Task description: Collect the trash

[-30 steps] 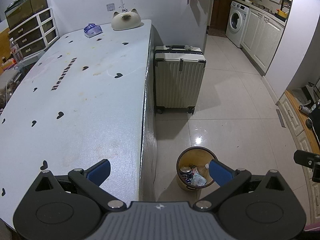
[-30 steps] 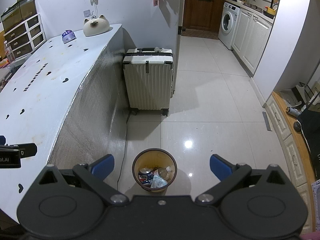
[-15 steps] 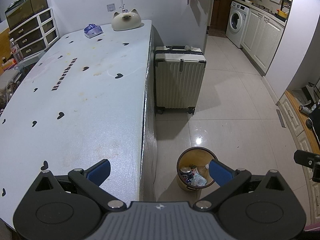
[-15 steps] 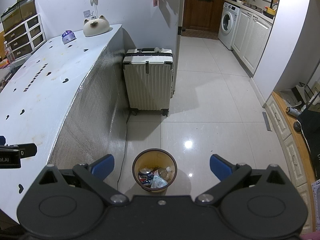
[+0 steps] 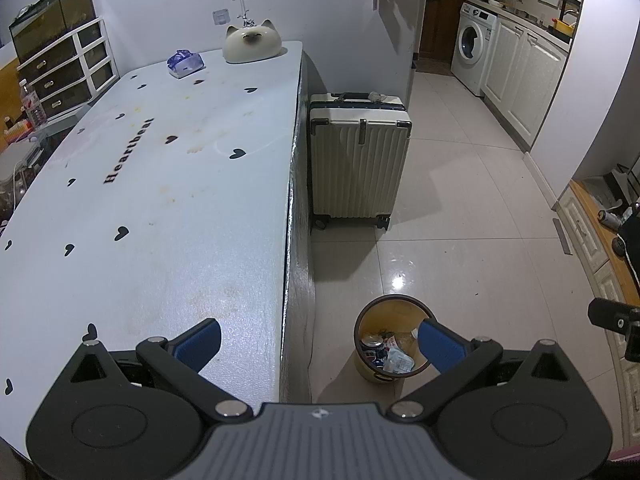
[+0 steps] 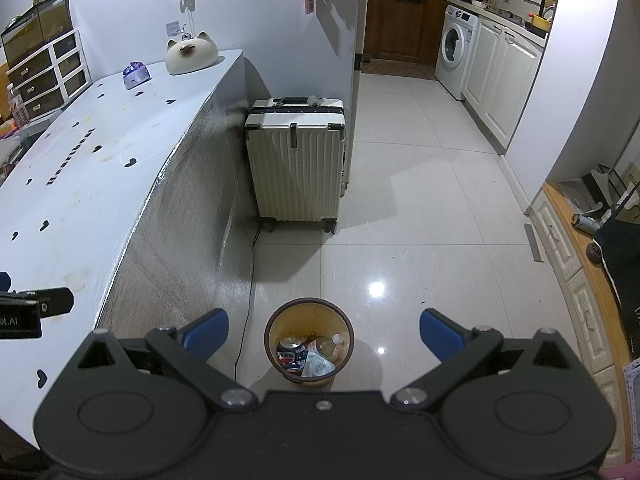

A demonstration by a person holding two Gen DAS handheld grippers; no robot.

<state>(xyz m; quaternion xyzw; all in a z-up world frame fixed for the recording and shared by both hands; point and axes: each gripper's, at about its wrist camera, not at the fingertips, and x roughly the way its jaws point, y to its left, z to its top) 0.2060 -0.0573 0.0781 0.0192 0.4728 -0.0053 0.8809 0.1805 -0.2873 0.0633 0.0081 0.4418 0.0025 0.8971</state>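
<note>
Nothing has moved since the earlier frames: both views match them, with each gripper hanging where it was and the bin's contents unchanged.

In the left wrist view the left gripper [image 5: 318,342] sits low in the frame, its blue pads spread wide with nothing between them; one pad lies over the table [image 5: 168,208] edge, the other over the bin [image 5: 394,342] at lower centre. The right gripper [image 6: 322,330] is likewise released and empty, framing the bin [image 6: 310,340] at the bottom middle of its view. The bin stands on the tiled floor just beside the table's side wall, with the suitcase [image 6: 296,168] further up the frame behind it.

Inside the bin lie a blue can [image 6: 290,354], a clear bottle [image 6: 328,346] and a crumpled wrapper [image 6: 316,368]. So the trash appears already collected. The table top, filling the left of both frames, shows only heart prints, stains, a cat-shaped ornament [image 5: 252,42] and a small blue-and-white packet [image 5: 185,64] at upper left.

As I judge it, this is either the end of the task or a pause after a drop. If more is wanted, the next move calls for finding a fresh piece, perhaps that packet, though whether it is trash I cannot tell. It lies well apart from both grippers, so a long reach up the table would come first.
</note>
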